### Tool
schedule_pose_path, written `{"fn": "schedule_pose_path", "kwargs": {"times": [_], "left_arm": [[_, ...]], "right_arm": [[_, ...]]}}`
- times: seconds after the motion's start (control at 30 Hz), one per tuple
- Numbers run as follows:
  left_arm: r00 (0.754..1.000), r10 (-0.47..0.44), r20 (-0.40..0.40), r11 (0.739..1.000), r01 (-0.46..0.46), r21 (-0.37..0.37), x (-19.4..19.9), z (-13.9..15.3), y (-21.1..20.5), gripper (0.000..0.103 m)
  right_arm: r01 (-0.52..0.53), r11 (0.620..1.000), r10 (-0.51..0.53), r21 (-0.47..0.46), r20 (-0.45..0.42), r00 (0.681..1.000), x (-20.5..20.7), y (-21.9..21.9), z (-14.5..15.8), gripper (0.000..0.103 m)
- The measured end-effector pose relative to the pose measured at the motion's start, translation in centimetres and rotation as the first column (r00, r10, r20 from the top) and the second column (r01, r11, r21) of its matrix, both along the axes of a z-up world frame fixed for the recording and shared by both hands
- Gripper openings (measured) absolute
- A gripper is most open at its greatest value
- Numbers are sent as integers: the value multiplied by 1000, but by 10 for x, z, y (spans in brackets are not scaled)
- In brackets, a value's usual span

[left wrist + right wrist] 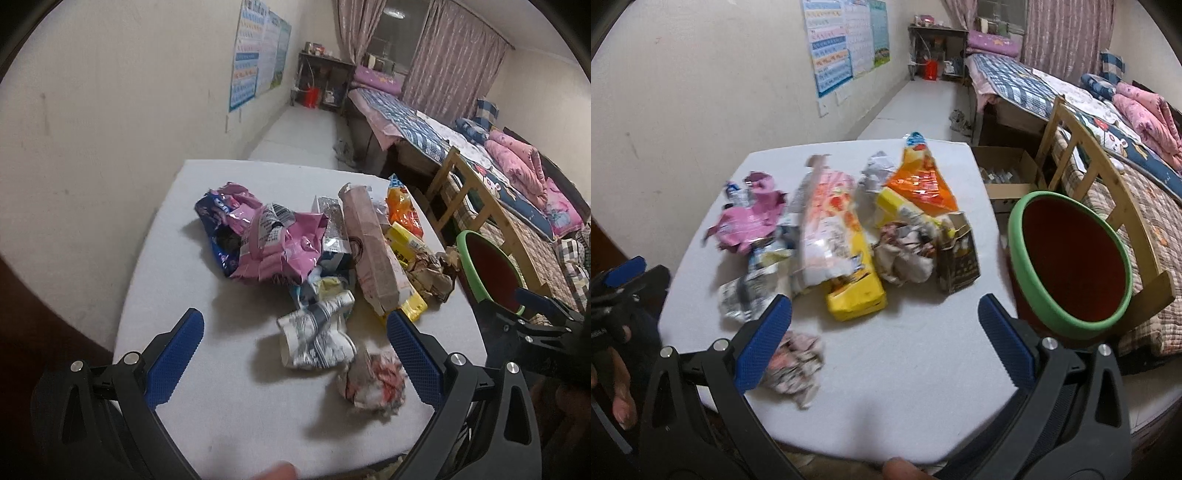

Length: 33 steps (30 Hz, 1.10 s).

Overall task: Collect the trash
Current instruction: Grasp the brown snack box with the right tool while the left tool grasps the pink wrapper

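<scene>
On the white table [229, 424], wrappers sit piled; left gripper [295, 332] and right gripper [884, 317] both hover spread wide, empty, bin [1067, 325] at the right edge.

the surface [923, 369] is covered by a matt, pale, smooth sheet. a glossy pink foil wrapper [284, 251] and a shiny orange plastic bag [918, 184] are seen among the trash, beside a crumpled paper ball [373, 380] and a creased silvery carton [317, 339]. the bin [1027, 229] is made of smooth plastic, green at the rim. the left tongs [295, 354] and right tongs [886, 339] carry blue, finely ribbed pads [761, 350] on matt black plastic, with bright metal pins. a wooden chair [1067, 147] is unpainted.
</scene>
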<state>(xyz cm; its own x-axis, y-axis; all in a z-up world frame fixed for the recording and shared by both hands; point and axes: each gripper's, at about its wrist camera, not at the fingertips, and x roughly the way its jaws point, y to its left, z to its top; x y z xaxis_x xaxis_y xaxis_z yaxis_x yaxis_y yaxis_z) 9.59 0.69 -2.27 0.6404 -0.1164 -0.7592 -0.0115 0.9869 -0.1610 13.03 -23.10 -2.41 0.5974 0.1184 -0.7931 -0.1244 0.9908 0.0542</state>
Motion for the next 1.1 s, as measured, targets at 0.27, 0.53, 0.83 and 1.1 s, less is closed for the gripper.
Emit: {"fn": "schedule_pose_path", "kwargs": {"times": [0.27,0.53,0.83,1.1], "left_arm": [[1000,-10,-21,1000,10,2,46,-9,9,95],[999,-18,-40,1000,18,14,79,-21,8,95],[994,-24,-105,999,21,-30,105,-42,12,94],[983,-16,-184,999,6,-50,124,-63,13,71]], "right_arm": [[52,998,-53,-30,-43,998,43,-27,-23,100],[62,998,-64,-30,-58,996,67,-49,-33,95],[-6,999,1,-40,-138,990,91,-54,-60,83],[-26,1000,23,-10,-206,978,107,-57,-81,62]]}}
